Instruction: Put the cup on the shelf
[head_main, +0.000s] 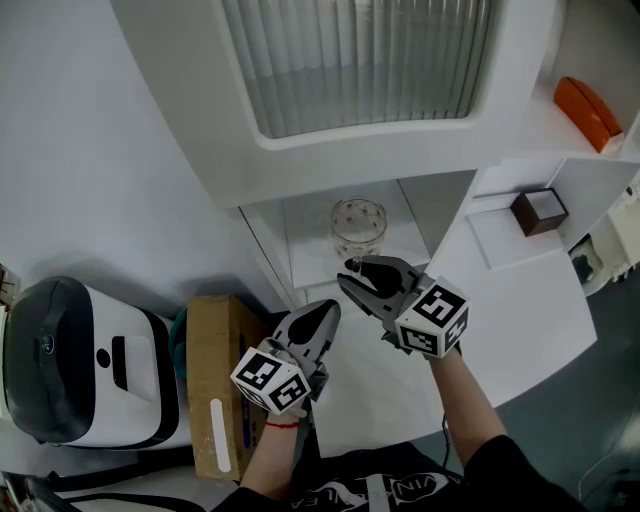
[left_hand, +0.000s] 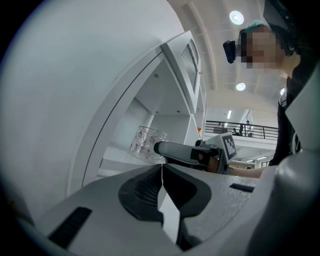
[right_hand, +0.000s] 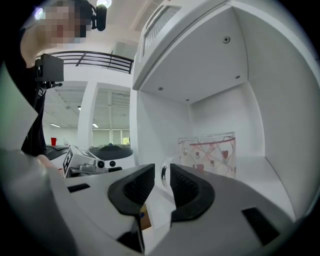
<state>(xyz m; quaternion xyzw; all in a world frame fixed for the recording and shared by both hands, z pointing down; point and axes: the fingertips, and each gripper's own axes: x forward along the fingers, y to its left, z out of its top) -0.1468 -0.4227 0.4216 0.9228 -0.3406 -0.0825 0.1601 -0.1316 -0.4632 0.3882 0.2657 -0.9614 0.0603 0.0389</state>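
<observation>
Cabinet (head_main: 190, 110): white, with a ribbed panel above and an open niche below it.
Shelf (head_main: 305, 250): the floor of that niche, bare apart from the cup.
Box (head_main: 215, 370): brown cardboard, low at the left, well apart from the work.
Right gripper (head_main: 352, 268): reaches into the niche mouth, tips just beside the cup's base. Its jaws stand a narrow gap apart, and the glass handle shows in that gap.
Left gripper (head_main: 330, 306): held back beside the right one, outside the niche. Its jaws are closed on each other with nothing between them.
Cup (head_main: 358, 224): clear patterned glass, upright on the shelf, handle turned toward the right gripper.
Contact: the handle looks close to one pad, but I cannot tell whether it touches.
Stage: by my reading, the cup is placed and only the retreat is left.
Risk: a sideways or hurried pull-back could catch the handle and turn, drag or tip the cup toward the shelf's front edge.
Cause: the gap is slim, so widening it before backing straight out seems wise.
</observation>
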